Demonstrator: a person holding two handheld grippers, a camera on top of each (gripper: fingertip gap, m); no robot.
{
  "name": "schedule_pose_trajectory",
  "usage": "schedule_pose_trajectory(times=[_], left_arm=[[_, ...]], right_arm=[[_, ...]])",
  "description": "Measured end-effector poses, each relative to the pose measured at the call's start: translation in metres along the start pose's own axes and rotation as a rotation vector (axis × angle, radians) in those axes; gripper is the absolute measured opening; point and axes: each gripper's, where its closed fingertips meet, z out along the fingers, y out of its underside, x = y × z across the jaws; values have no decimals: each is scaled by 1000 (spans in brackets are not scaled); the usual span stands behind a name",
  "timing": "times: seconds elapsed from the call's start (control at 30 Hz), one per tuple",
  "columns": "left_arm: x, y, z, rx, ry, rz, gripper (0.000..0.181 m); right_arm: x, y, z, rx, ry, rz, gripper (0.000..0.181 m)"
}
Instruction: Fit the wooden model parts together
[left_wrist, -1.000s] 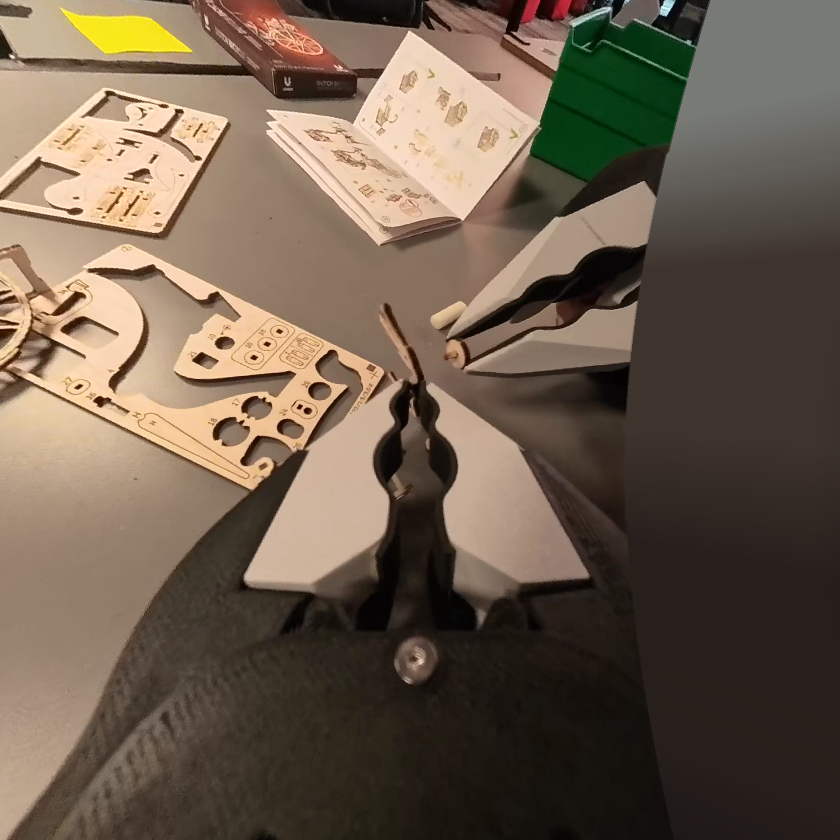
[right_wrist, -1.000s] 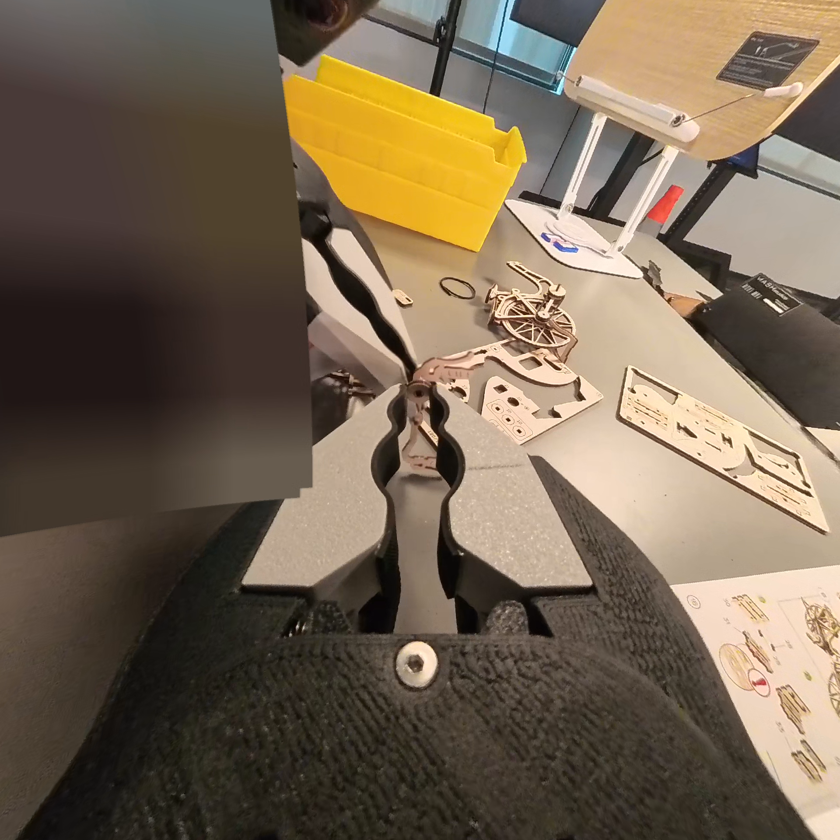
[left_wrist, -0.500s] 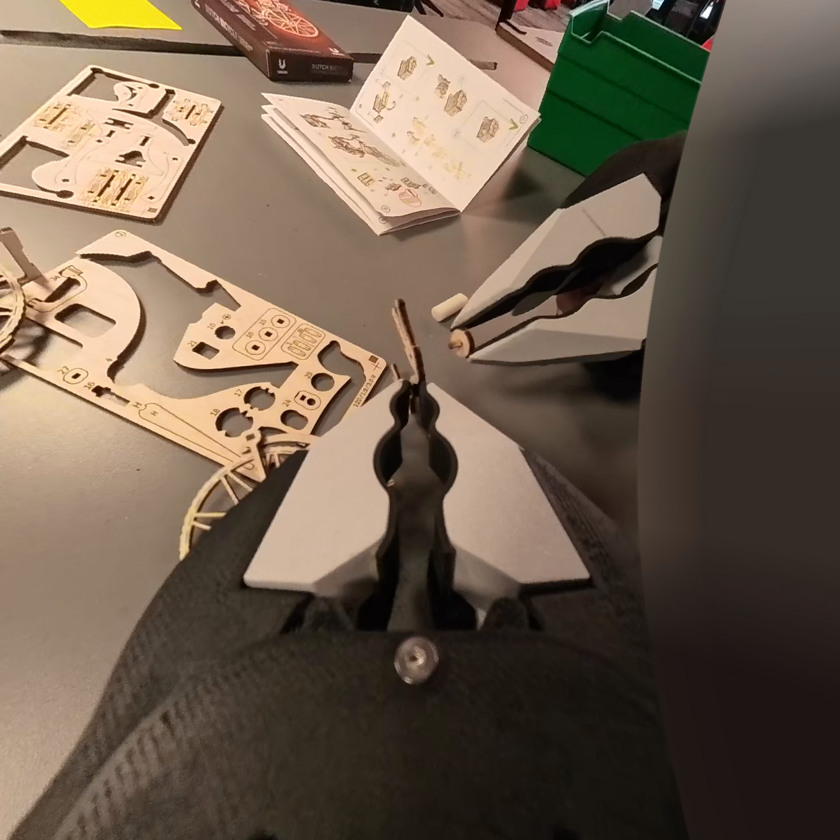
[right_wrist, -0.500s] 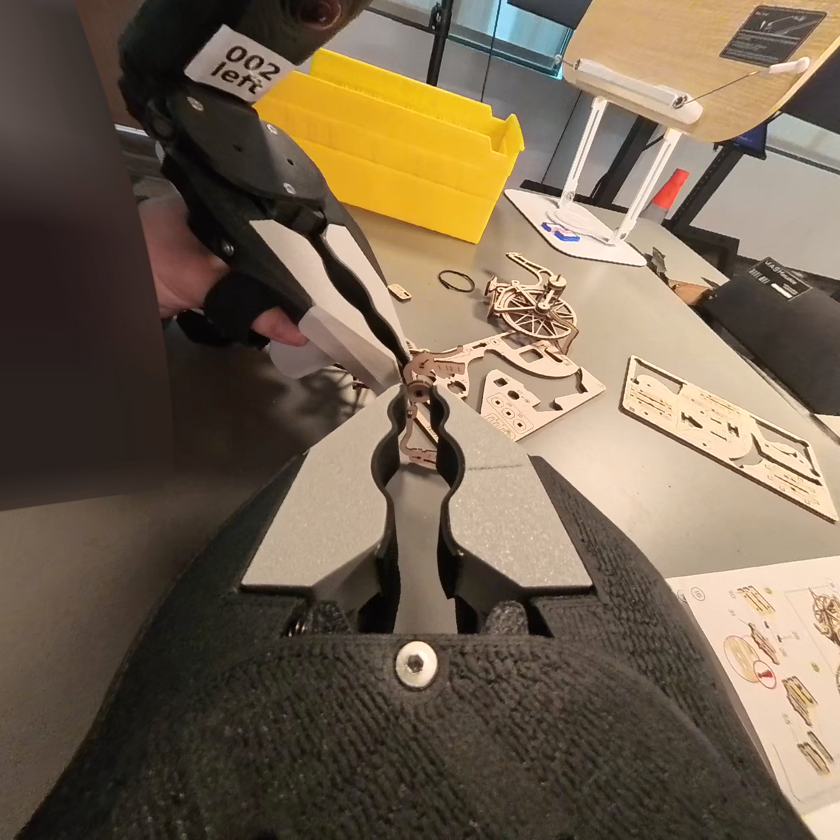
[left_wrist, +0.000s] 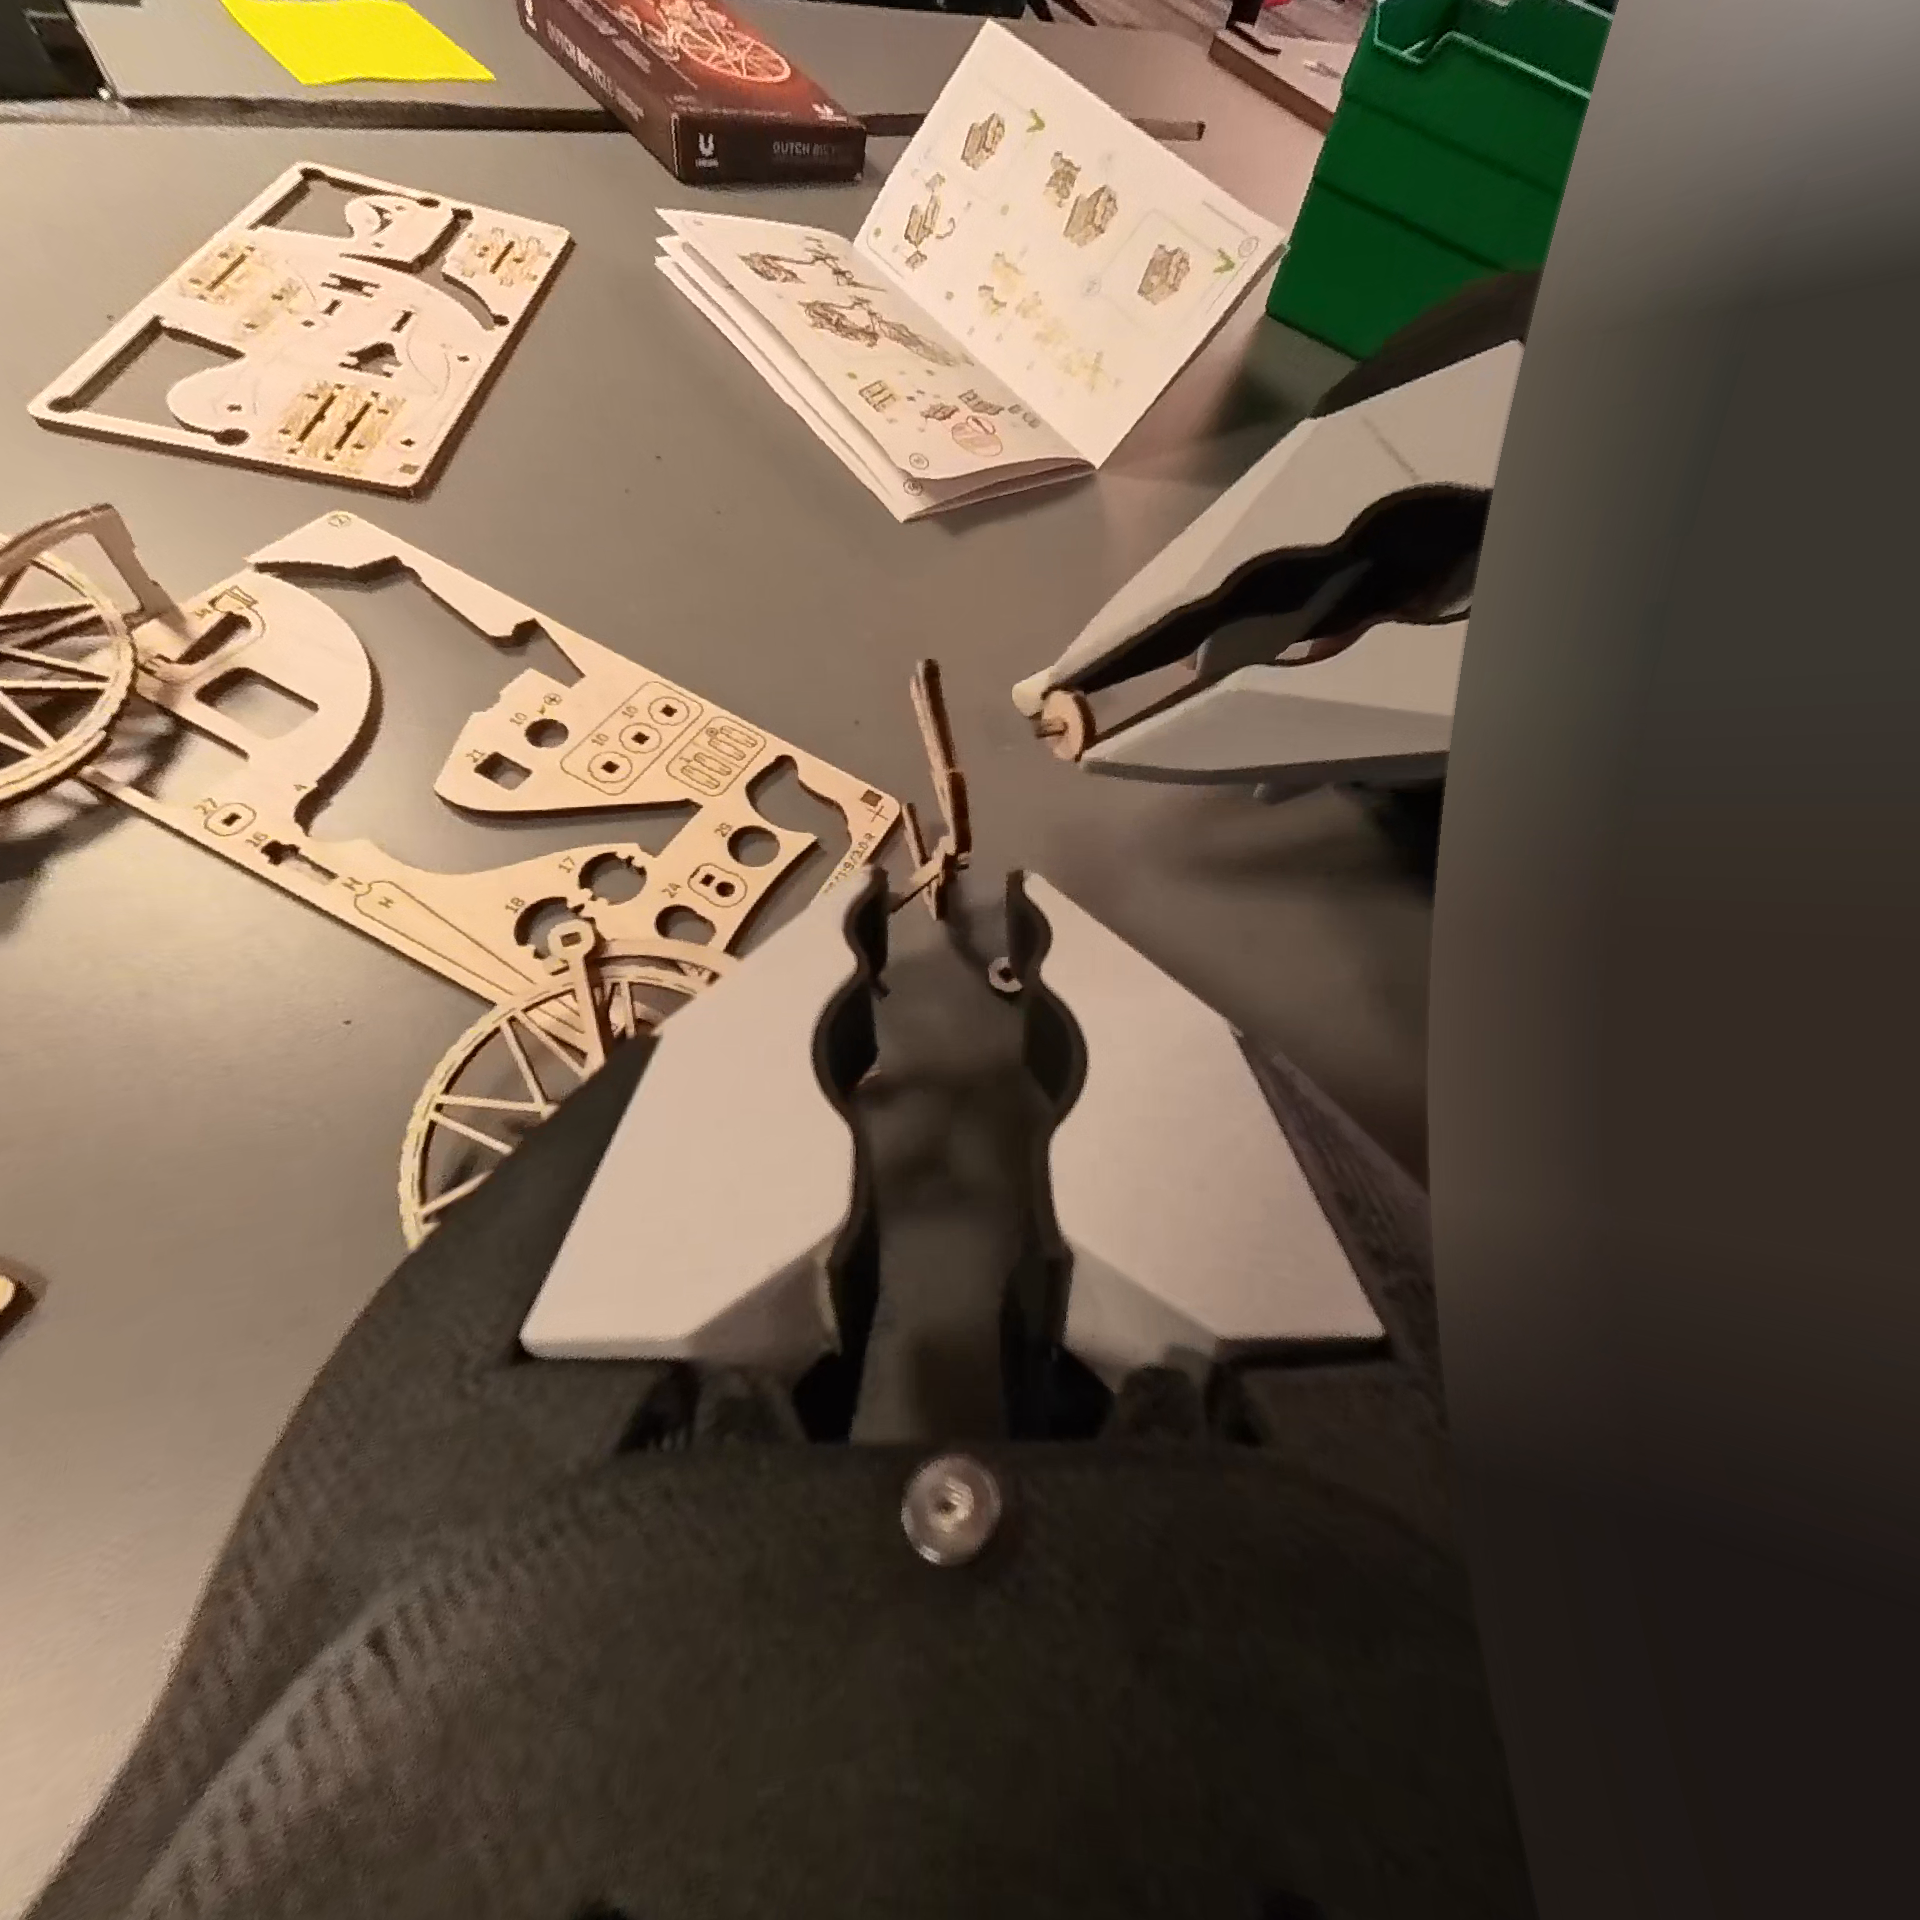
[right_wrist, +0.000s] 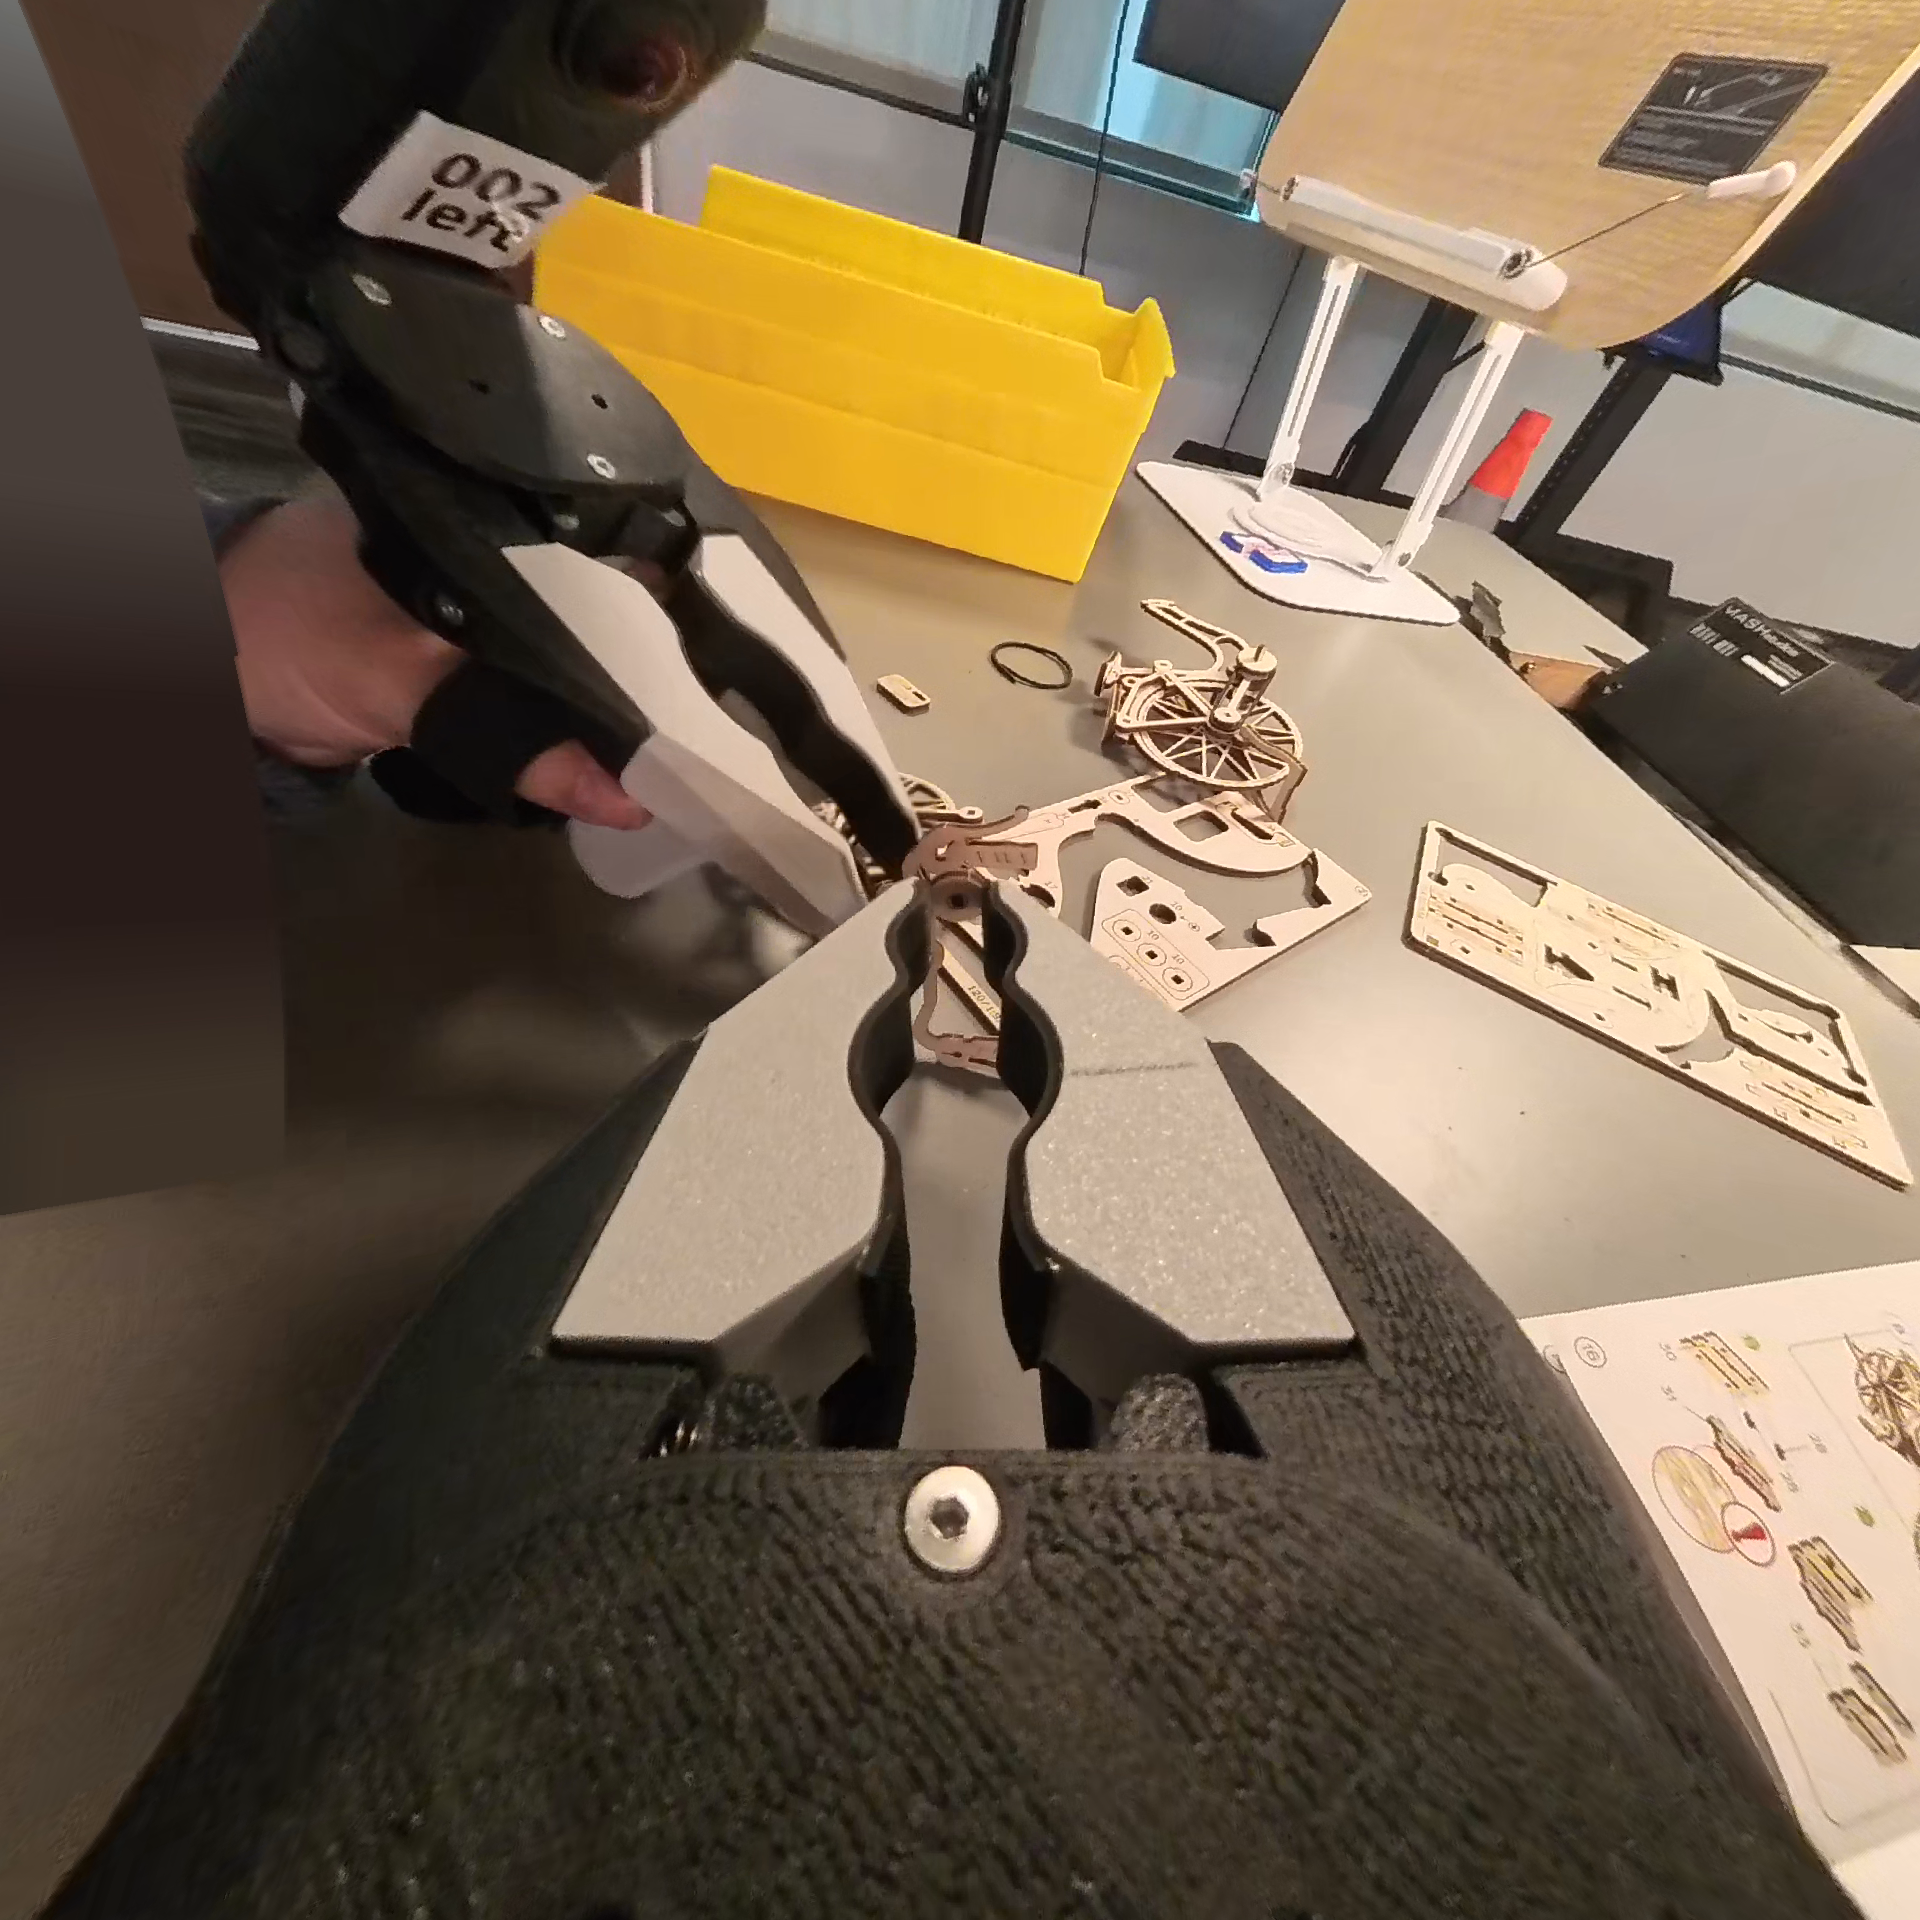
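Observation:
My left gripper (left_wrist: 945, 883) is open, its jaws a finger-width apart. A thin wooden frame part (left_wrist: 938, 748) stands on edge between and just beyond its tips, joined to a spoked wooden wheel (left_wrist: 499, 1070) lying on the table under the gripper. My right gripper (right_wrist: 954, 899) is shut on a small round wooden disc with a pin (right_wrist: 956, 894). It also shows in the left wrist view (left_wrist: 1060, 717), a short way right of the frame part. In the right wrist view the left gripper (right_wrist: 894, 847) meets the frame part (right_wrist: 977, 850) just ahead of my right tips.
Two punched wooden part sheets (left_wrist: 499, 748) (left_wrist: 312, 332), an open instruction booklet (left_wrist: 966, 312), a dark box (left_wrist: 717, 94) and a green bin (left_wrist: 1444, 177) lie beyond. A yellow bin (right_wrist: 862, 384), a built wheel assembly (right_wrist: 1205, 717), a black ring (right_wrist: 1029, 665) and a board stand (right_wrist: 1351, 416) are farther off. The grippers are tip to tip, or close to it. Left tips and right tips are each some 20 cm from the built wheel assembly (right_wrist: 1205, 717).
My left gripper's jaws have parted from the frame part they were pinching. The left gripper has drawn back, so the spoked wheel now shows beneath it. The right gripper still holds the disc.

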Motion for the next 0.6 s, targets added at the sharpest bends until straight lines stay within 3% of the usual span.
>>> schedule_pose_trajectory(times=[0.27, 0.6], left_arm=[[-1, -4, 3, 14, 21, -60, 24], [3, -5, 4, 16, 63, -62, 7]], right_arm=[[-1, -1, 0, 5, -2, -6, 6], [-6, -1, 3, -8, -21, 8, 6]])
